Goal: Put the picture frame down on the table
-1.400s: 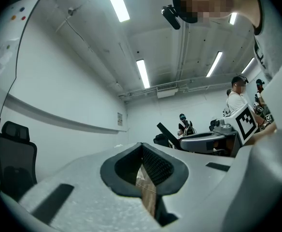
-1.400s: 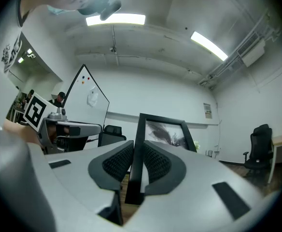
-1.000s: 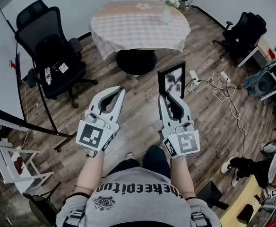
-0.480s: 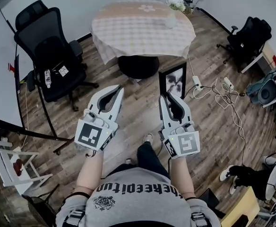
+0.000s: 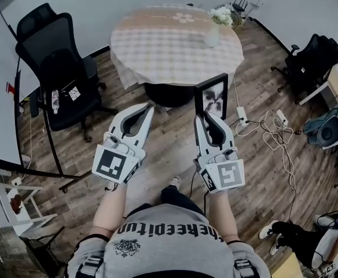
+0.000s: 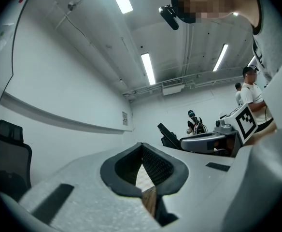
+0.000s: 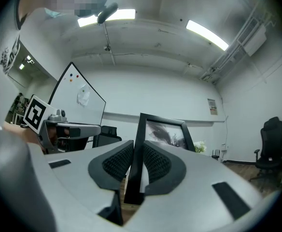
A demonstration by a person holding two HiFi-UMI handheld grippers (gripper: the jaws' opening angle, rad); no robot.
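Observation:
My right gripper (image 5: pixel 207 116) is shut on the lower edge of a black picture frame (image 5: pixel 211 95) and holds it upright, print facing me. In the right gripper view the frame (image 7: pixel 166 130) stands on edge between the ribbed pads (image 7: pixel 116 161) of that gripper (image 7: pixel 137 146). The frame hangs above the wooden floor, just short of the near edge of the round table (image 5: pixel 157 36) with its checked cloth. My left gripper (image 5: pixel 146 108) is level with it to the left, shut and holding nothing; its jaws (image 6: pixel 142 146) meet at the tips.
A white vase of flowers (image 5: pixel 214 30) stands on the table's right side. A black office chair (image 5: pixel 58 68) is at left, another (image 5: pixel 312 59) at right. Cables and power strips (image 5: pixel 265 118) lie on the floor to the right. A white stool (image 5: pixel 11 204) is at lower left.
The person has walked toward the table, which now sits larger and closer in the head view. Both grippers keep their pose, and the frame stays held in the right one.

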